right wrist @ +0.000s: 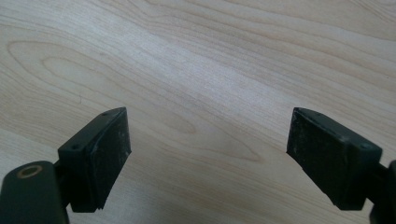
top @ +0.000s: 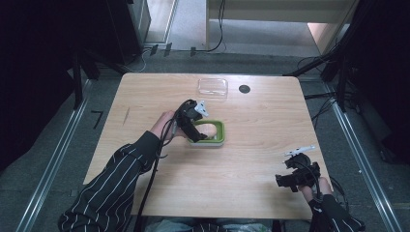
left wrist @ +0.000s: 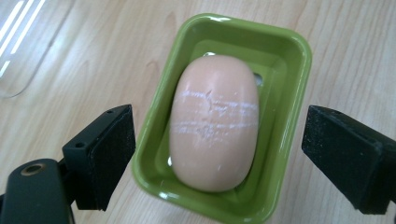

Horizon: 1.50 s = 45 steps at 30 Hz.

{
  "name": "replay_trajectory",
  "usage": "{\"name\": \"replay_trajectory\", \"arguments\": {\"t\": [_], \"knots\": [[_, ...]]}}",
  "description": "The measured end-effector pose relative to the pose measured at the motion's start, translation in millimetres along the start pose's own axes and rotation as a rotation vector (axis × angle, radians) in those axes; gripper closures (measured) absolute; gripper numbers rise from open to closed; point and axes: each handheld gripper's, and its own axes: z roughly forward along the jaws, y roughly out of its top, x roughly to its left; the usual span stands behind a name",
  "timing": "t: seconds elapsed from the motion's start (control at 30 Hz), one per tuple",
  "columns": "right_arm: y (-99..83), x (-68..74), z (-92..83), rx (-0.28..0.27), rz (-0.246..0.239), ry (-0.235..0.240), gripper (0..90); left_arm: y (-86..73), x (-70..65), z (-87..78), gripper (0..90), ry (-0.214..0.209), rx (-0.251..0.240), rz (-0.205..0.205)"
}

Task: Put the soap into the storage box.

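Pale wood grain runs across the table, the biggest thing before us, and we take the green soap dish near its middle as our landmark. Beyond the dish, toward the far edge, lies a clear plastic lid, with a small dark disc just beside that lid. Well apart from the dish, near the table's front right corner, our right gripper hovers over bare wood, its 2 jaws spread wide with nothing between them.

Directly over the dish sits our left gripper. In the left gripper view its 2 pads stand wide apart, 1 off each long side of the dish, touching neither it nor the soap. The pink soap bar lies flat inside the dish, lengthwise, with pale scuff lines across its top.

We judge this to be the release step: the soap is set down and let go. Next we would need to lift the left gripper straight clear, then likely fetch the lid; its thin, slick rim calls for a careful pinch.
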Motion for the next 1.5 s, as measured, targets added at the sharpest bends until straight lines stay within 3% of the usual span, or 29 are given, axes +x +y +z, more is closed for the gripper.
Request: {"name": "replay_trajectory", "arguments": {"t": [0.23, 0.43, 0.83, 1.2, 1.5], "knots": [[0.5, 0.3, -0.5, 0.003, -0.002, 0.000, 14.1, -13.2, -1.6, -18.0, 5.7, 0.028, 0.000, -0.046], [0.3, 0.4, -0.6, 0.002, -0.004, 0.001, 14.2, -25.6, -11.5, -31.5, 4.2, 0.049, 0.006, -0.073], [0.0, 1.2, -0.8, 0.000, -0.001, 0.001, 14.2, -58.9, -27.7, -49.9, 4.1, 0.116, 0.066, -0.147], [-0.7, 0.8, -1.1, -0.001, 0.000, 0.001, 14.2, -85.7, -44.2, -58.6, 4.0, 0.134, 0.100, -0.173], [-1.2, 0.6, -1.4, 0.001, 0.001, 0.000, 14.2, -110.0, -57.8, -69.3, 4.0, 0.135, 0.104, -0.237]]}}
